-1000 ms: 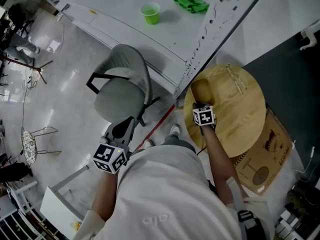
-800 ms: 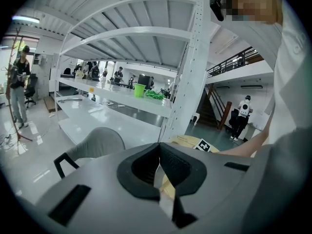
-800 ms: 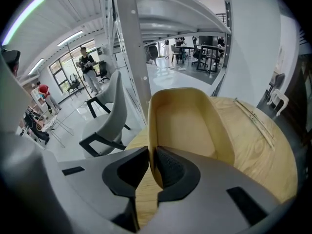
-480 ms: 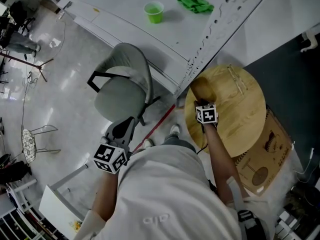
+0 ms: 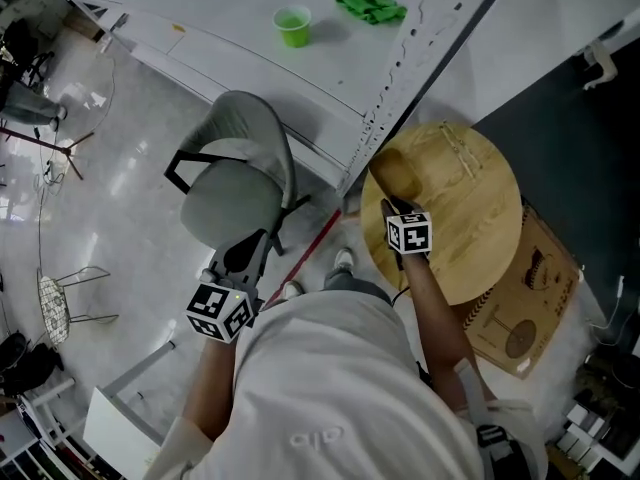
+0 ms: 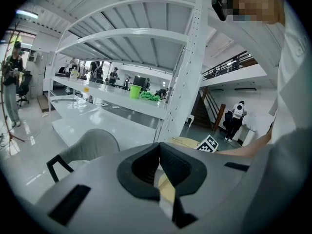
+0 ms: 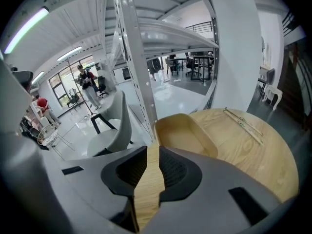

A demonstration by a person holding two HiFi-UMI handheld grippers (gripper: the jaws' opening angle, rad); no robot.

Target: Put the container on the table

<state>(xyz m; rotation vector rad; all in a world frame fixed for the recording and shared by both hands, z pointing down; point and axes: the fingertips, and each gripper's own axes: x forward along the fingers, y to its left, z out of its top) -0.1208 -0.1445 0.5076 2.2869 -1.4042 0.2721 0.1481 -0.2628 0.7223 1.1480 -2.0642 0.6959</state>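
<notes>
Wooden container rests on table; right tongs closing empty beside it, left tongs clenched.

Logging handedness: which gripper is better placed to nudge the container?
Right. The right gripper hangs just behind the container on the table, jaws closing on nothing; the left gripper is off by the chair.

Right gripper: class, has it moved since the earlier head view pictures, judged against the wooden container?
Yes. The right gripper has drawn away from the wooden container, toward the person, so the gap between them is wider. Its jaws are closing with nothing between them.
</notes>
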